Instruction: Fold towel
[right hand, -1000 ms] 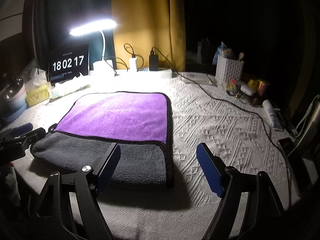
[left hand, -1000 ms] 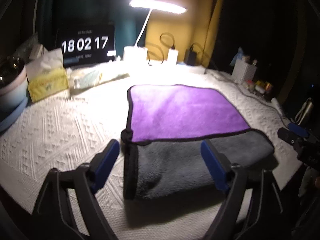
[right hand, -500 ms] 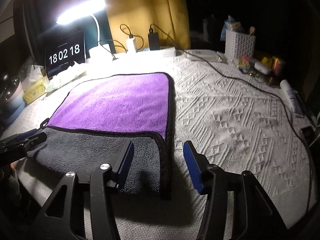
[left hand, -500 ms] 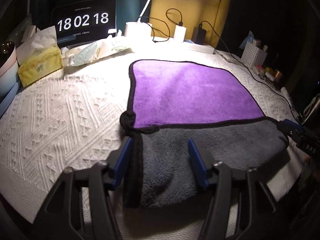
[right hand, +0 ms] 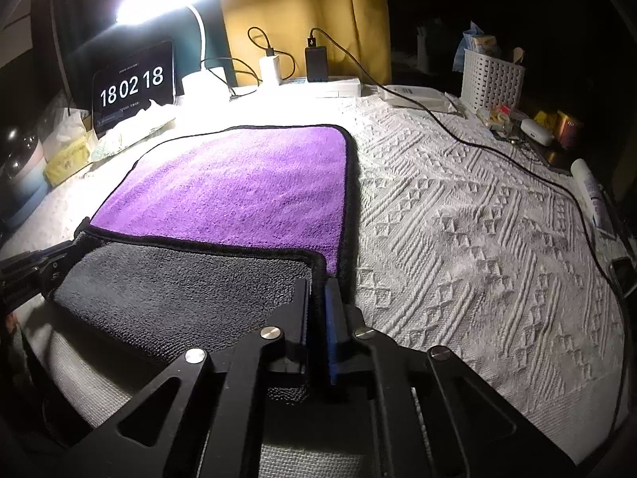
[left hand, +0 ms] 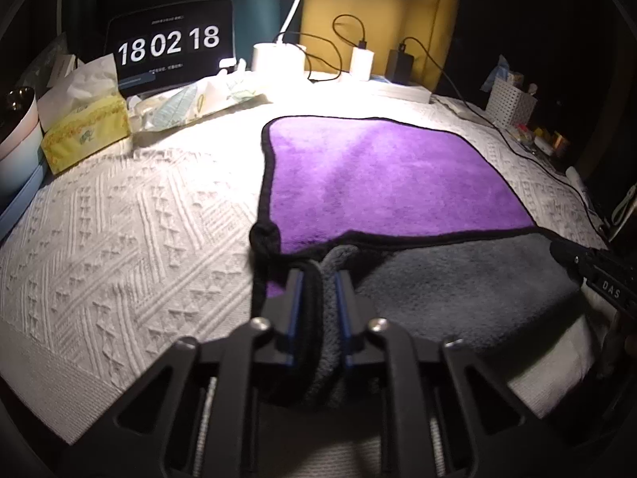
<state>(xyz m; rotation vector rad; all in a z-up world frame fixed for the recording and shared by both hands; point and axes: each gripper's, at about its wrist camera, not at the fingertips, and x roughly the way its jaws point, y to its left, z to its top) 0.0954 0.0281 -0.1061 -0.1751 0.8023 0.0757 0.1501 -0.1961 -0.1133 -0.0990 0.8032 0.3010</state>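
Left wrist view: a tissue box (left hand: 85,131) holds tissues; the left gripper (left hand: 318,279), spread half a second ago, now pinches the towel (left hand: 382,183) at its near left corner on the tablecloth (left hand: 131,239).

Right wrist view: a white basket (right hand: 491,79) holds packets; the right gripper (right hand: 316,290), likewise spread before, now pinches the near right corner.

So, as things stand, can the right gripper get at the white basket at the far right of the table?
Probably not now. The right gripper is shut on the towel corner, so it would have to let go first. The basket stands far off, past a black cable.
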